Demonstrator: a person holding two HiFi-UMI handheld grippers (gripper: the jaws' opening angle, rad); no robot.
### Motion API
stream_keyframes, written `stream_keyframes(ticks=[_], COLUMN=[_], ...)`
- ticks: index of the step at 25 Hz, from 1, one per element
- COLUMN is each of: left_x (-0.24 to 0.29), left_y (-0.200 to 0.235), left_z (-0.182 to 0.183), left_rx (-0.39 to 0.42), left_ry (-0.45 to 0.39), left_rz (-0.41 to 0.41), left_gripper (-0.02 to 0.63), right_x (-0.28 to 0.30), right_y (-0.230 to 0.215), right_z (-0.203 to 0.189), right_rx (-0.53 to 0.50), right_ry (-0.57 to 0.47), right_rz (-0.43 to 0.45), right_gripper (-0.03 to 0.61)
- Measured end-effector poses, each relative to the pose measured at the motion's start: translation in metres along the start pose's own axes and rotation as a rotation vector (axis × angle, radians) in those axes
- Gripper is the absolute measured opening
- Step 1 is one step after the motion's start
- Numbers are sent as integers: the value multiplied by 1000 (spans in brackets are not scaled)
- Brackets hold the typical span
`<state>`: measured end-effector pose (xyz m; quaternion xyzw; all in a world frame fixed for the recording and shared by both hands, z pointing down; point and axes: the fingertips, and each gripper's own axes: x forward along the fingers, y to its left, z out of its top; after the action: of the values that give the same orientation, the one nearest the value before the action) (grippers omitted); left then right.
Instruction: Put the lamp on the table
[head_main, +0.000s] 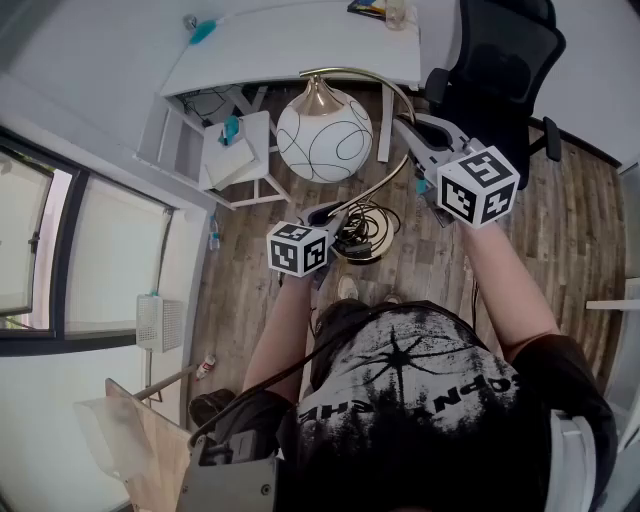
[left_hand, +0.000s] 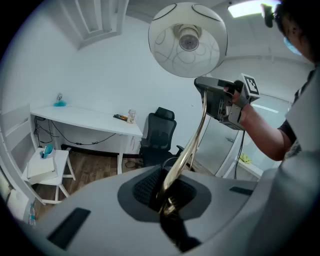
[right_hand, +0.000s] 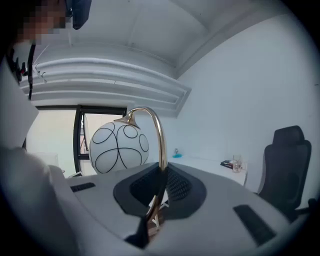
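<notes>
The lamp has a white globe shade (head_main: 325, 135) with black line loops and a curved brass stem (head_main: 400, 165) that runs down to a round base (head_main: 362, 245) with coiled cord. It hangs above the wooden floor, short of the white table (head_main: 300, 45). My left gripper (head_main: 333, 216) is shut on the stem low down near the base, where the brass rod (left_hand: 182, 160) passes between its jaws (left_hand: 167, 197). My right gripper (head_main: 408, 128) is shut on the stem higher up (right_hand: 161, 145), just beside the globe (right_hand: 119, 147), with the rod between its jaws (right_hand: 152, 210). The left gripper view shows the right gripper (left_hand: 220, 100) on the stem.
A black office chair (head_main: 495, 60) stands right of the table. A small white step stool (head_main: 240, 150) with a teal item sits under the table's left end. A bottle (head_main: 395, 12) and small things lie on the tabletop. A window (head_main: 60, 250) fills the left wall.
</notes>
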<state>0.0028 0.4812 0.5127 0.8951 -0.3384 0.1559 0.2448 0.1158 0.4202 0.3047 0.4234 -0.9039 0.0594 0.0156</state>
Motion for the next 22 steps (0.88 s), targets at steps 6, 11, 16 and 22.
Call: stream_keyframes(ticks=[6,11,16,22], left_x=[2,4,5,9], left_y=[0,-6,-5,-5], left_z=[-3,-5,-2,-1], left_rx=[-10,-9,-8,-5], left_ry=[6,5,-3,-9], left_rz=[-4,-11,-9,-11], left_gripper=[26,28,28,28], right_x=[1,-6,-7,-6], right_y=[0,-2,-1,-4], right_z=[-3,-3,0,0], right_rx=[0,1,-9,-12], right_ry=[8,9,2,-3], right_rz=[0,-8,-3,4], right_gripper=[20,20,20,20])
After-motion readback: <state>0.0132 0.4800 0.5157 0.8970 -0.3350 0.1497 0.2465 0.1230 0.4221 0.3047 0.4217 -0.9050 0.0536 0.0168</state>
